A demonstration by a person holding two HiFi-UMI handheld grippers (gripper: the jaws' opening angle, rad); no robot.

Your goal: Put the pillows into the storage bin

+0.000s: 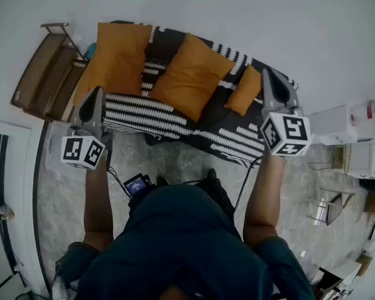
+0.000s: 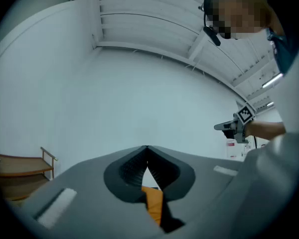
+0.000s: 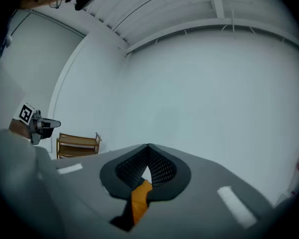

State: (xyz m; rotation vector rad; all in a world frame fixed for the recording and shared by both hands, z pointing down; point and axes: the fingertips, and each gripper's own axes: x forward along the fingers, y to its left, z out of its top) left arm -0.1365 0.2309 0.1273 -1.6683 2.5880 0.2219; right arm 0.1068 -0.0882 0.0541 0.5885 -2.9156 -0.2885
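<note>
The left claw (image 2: 147, 153) is pressed together on nothing, held before the sofa (image 1: 137, 114). On it lie the left pillow (image 1: 115, 58), middle pillow (image 1: 190, 77) and small pillow (image 1: 245, 91). The right claw (image 3: 148, 153) is pressed together too. Both should spread wide, then pinch a pillow corner. No writing is readable, and I cannot pick out the bin.

Three orange pillows propped on striped sofa (image 1: 144, 114), well apart: large left pillow (image 1: 115, 58), large middle pillow (image 1: 190, 77) tilted, small right pillow (image 1: 245, 91).
</note>
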